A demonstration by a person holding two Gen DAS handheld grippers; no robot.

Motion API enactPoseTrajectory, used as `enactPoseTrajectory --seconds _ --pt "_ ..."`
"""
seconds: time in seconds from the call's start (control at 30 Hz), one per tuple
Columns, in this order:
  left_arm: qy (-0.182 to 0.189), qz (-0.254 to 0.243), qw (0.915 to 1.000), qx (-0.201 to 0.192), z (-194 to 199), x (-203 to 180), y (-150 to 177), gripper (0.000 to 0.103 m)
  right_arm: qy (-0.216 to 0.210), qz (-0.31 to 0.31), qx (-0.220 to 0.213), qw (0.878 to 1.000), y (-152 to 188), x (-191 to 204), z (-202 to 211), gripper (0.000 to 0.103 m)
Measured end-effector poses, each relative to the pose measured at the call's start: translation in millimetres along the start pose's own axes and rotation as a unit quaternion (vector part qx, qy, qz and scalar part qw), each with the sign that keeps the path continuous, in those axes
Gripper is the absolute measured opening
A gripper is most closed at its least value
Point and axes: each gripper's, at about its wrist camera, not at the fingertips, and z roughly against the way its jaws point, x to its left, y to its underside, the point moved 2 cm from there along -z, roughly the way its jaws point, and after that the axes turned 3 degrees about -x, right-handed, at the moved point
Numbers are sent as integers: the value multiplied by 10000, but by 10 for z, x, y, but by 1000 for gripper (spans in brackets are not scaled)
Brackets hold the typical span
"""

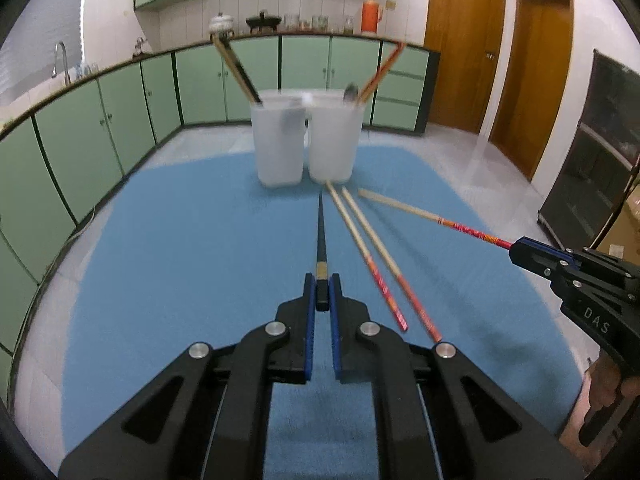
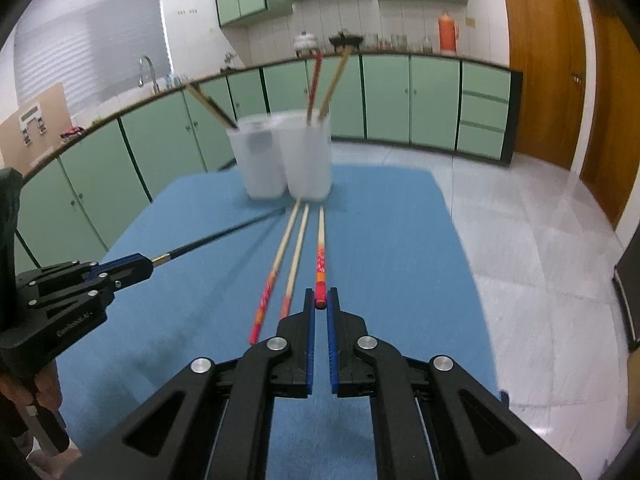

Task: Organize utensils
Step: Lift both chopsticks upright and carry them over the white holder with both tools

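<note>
Left gripper (image 1: 322, 292): jaws pinched tight on the butt end of the black chopstick (image 1: 321, 232), which points straight ahead toward the cups, tip near the mat.
Right gripper (image 2: 321, 300): jaws clamped on the red end of a red-handled chopstick (image 2: 320, 256), its pale tip aimed at the cup on the right.
Both grippers together: each shows up in the other's camera, the right gripper (image 1: 528, 254) coming in from the side, the left gripper (image 2: 132, 268) opposite it, the two well apart and both low over the mat.
Loose pair of chopsticks (image 1: 372, 256): lying side by side on the mat between the two held ones, red ends toward the person, pale tips just short of the cups.
Left cup (image 1: 280, 144): frosted, upright on the far part of the mat, a couple of dark-and-tan chopsticks (image 1: 236, 68) leaning out of it to the left.
Right cup (image 1: 334, 144): frosted, upright, touching or just beside the left cup, with reddish chopsticks (image 1: 380, 72) leaning out to the right and what looks like a spoon (image 1: 351, 93) poking above the rim.
Blue mat (image 1: 180, 240): covers the table top under everything.
Background: green cabinets (image 1: 100, 132) run along the wall.
</note>
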Motion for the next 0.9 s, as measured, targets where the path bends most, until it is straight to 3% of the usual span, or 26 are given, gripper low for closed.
enactPoseTrajectory --seconds 0.43,0.9 --pt "135 57 9957 -918 542 84 -545 6 -245 28 -771 9967 -572 30 380 5" --pt "292 74 9920 -1223 578 128 -898 6 -414 286 -1113 9925 -1082 67 496 5"
